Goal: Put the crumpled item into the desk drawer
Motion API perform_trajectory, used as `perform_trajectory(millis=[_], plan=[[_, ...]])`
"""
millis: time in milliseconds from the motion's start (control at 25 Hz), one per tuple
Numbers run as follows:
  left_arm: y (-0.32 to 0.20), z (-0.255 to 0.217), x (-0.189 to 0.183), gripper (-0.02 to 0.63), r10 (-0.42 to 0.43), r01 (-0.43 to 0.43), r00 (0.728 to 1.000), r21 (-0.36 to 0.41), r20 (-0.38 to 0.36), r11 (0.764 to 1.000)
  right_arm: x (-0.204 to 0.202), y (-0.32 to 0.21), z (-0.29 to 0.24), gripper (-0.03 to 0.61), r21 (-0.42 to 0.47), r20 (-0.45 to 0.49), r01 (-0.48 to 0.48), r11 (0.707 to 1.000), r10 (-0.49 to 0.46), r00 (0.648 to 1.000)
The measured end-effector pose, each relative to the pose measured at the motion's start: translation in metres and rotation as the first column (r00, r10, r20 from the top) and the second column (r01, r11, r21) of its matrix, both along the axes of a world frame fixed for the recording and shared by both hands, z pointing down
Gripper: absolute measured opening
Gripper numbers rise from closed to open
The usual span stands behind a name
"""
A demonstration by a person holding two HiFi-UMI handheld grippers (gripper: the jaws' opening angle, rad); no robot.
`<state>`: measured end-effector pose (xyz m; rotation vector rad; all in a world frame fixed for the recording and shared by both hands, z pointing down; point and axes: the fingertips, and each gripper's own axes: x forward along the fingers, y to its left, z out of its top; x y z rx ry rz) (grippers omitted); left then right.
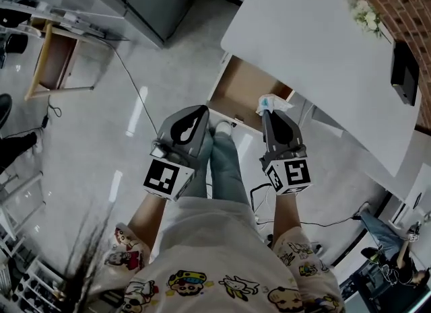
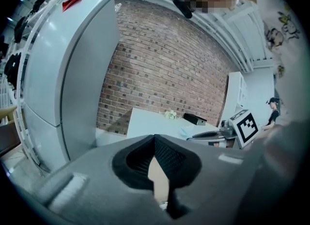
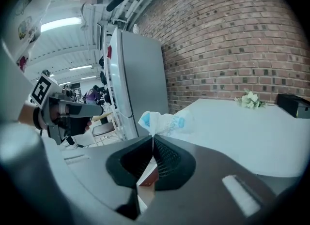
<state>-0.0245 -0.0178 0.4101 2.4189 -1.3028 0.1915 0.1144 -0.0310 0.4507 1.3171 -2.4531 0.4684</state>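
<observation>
My right gripper point(image 1: 267, 111) is shut on a crumpled white and blue wrapper point(image 1: 273, 103), pinched at the jaw tips. In the right gripper view the wrapper point(image 3: 163, 122) sticks up from the closed tips of that gripper point(image 3: 153, 139). It hangs over the right end of the open wooden drawer point(image 1: 240, 91) under the white desk point(image 1: 310, 49). My left gripper point(image 1: 202, 111) is shut and empty, just left of the drawer's front edge; in its own view the left gripper point(image 2: 155, 138) holds nothing.
A small bunch of white flowers point(image 1: 364, 15) and a black box point(image 1: 404, 73) lie on the desk by the brick wall. A grey fridge point(image 2: 68, 74) stands to the left. A wooden chair point(image 1: 54, 62) and floor cables point(image 1: 135, 89) are at the left.
</observation>
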Motion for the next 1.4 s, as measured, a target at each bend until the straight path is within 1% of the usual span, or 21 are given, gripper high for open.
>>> perform_trajectory(millis=[160,360,560,760,920,1160,1400], plan=[[0.002,0.031,0.001,-0.003,0.006,-0.006,1.000,-0.032,0.002,0.999,-0.005,-0.003,0.040,0.012,-0.040,-0.017,0.009,0.999,-0.010,1.000],[0.000,0.066,0.009,-0.003,0.015,-0.015,1.000,-0.069,0.003,0.998,-0.002,-0.010,0.097,0.012,-0.108,-0.054,0.007,0.994,-0.013,0.998],[-0.001,0.099,0.016,-0.003,0.030,-0.030,1.000,-0.090,-0.007,0.996,-0.001,-0.014,0.149,0.012,-0.179,-0.076,0.047,0.983,-0.061,0.995],[-0.001,0.139,0.021,-0.003,0.044,-0.042,0.999,-0.136,0.014,0.990,0.005,-0.018,0.200,0.012,-0.236,-0.138,0.073,0.969,-0.108,0.985],[-0.003,0.163,0.027,-0.003,0.054,-0.050,0.998,-0.154,0.025,0.987,0.009,-0.019,0.234,0.012,-0.280,-0.173,0.087,0.956,-0.139,0.975],[-0.005,0.197,0.040,-0.003,0.083,-0.074,0.996,-0.194,0.038,0.978,0.015,-0.020,0.280,0.012,-0.346,-0.232,0.113,0.931,-0.202,0.951],[-0.004,0.218,0.049,-0.003,0.100,-0.088,0.994,-0.226,0.043,0.970,0.016,-0.020,0.319,0.012,-0.423,-0.283,0.144,0.895,-0.281,0.917]])
